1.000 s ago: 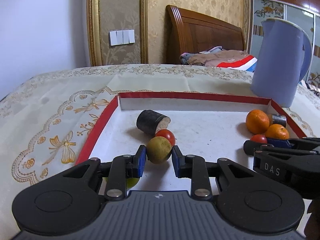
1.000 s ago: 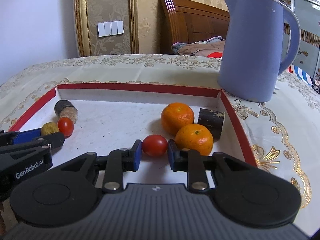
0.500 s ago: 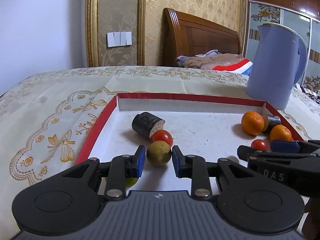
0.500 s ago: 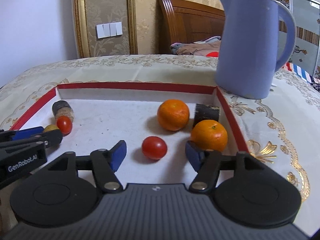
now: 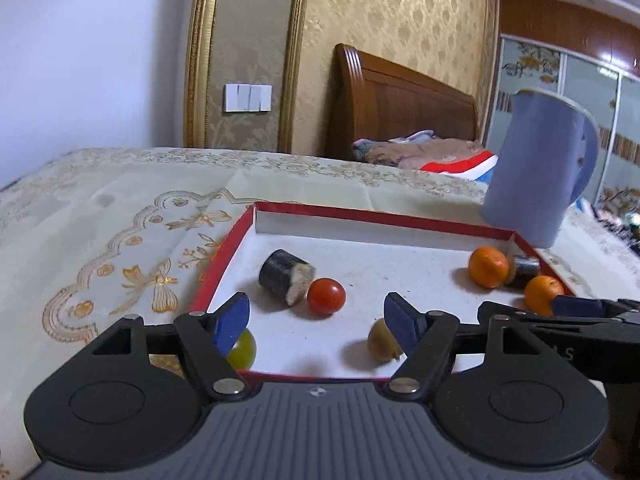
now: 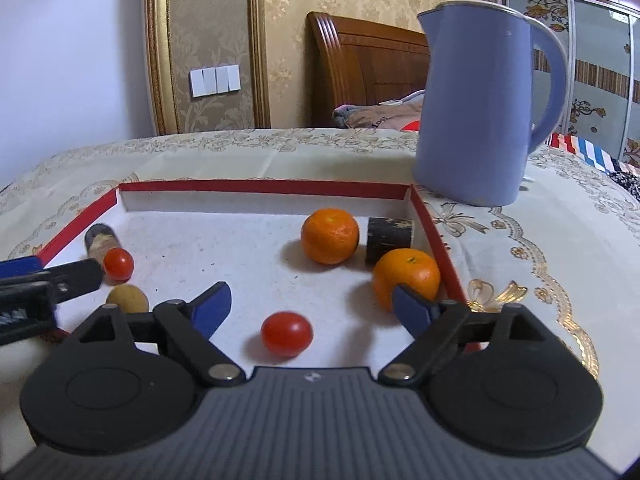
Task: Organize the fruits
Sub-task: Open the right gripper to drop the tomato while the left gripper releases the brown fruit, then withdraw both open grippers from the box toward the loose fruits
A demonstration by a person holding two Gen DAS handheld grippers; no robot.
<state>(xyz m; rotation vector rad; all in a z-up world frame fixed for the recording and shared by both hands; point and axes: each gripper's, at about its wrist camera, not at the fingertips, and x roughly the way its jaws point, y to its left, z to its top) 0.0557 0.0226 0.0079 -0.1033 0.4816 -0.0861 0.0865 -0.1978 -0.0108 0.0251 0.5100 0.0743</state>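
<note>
A red-rimmed white tray (image 5: 360,216) (image 6: 264,187) holds the fruit. My left gripper (image 5: 316,322) is open and empty; a brownish-yellow fruit (image 5: 382,346) (image 6: 127,299) lies by its right finger, a green fruit (image 5: 242,348) behind its left finger, a red tomato (image 5: 326,296) (image 6: 118,263) just ahead. My right gripper (image 6: 310,308) is open and empty above a second tomato (image 6: 286,334). Two oranges (image 6: 330,236) (image 6: 406,276) (image 5: 489,267) sit at the tray's right side.
A blue kettle (image 6: 484,104) (image 5: 540,168) stands on the tablecloth behind the tray's right corner. Two dark cylindrical pieces (image 5: 286,276) (image 6: 388,238) lie in the tray. The embroidered tablecloth (image 5: 120,240) surrounds it; a bed lies beyond.
Both grippers have opened and drawn back. The left let go of the brownish-yellow fruit, the right let go of the tomato; both fruits now rest on the tray floor.
</note>
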